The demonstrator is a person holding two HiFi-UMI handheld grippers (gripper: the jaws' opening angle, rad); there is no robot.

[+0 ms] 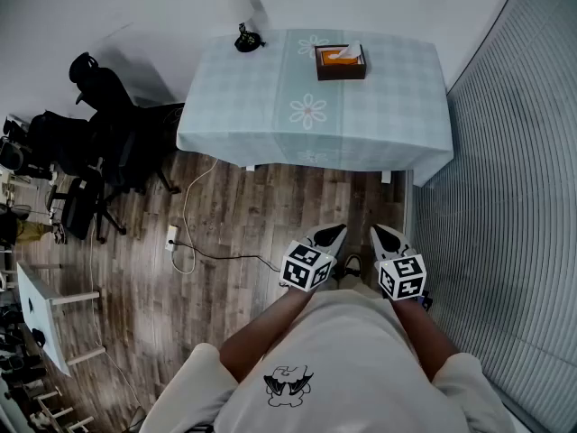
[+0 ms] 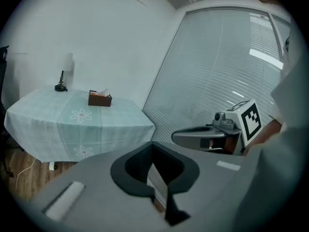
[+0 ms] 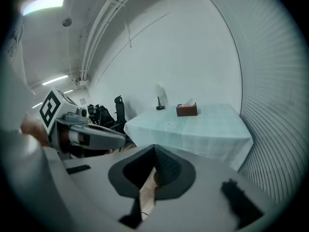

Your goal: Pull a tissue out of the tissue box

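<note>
The brown tissue box [image 1: 341,64] sits on the far half of the table [image 1: 270,124], right of its middle, with a white tissue [image 1: 350,51] standing up out of its orange top. A small black lamp base [image 1: 247,40] stands at the table's far left corner. The person stands well back from the table's near edge and holds both tools side by side, tilted down toward the floor. The left gripper [image 2: 153,146] has its jaws drawn together on nothing, and the right gripper [image 3: 155,150] is likewise closed and empty. Black office chairs [image 1: 97,142] crowd the floor to the table's left, a white cable [image 1: 187,242] trails from under the table's near edge, and a slatted wall [image 1: 505,197] runs along the table's right. The pull has not begun and this looks like the approach. Next, one gripper must reach the table, open, and close on the raised tissue alone.
</note>
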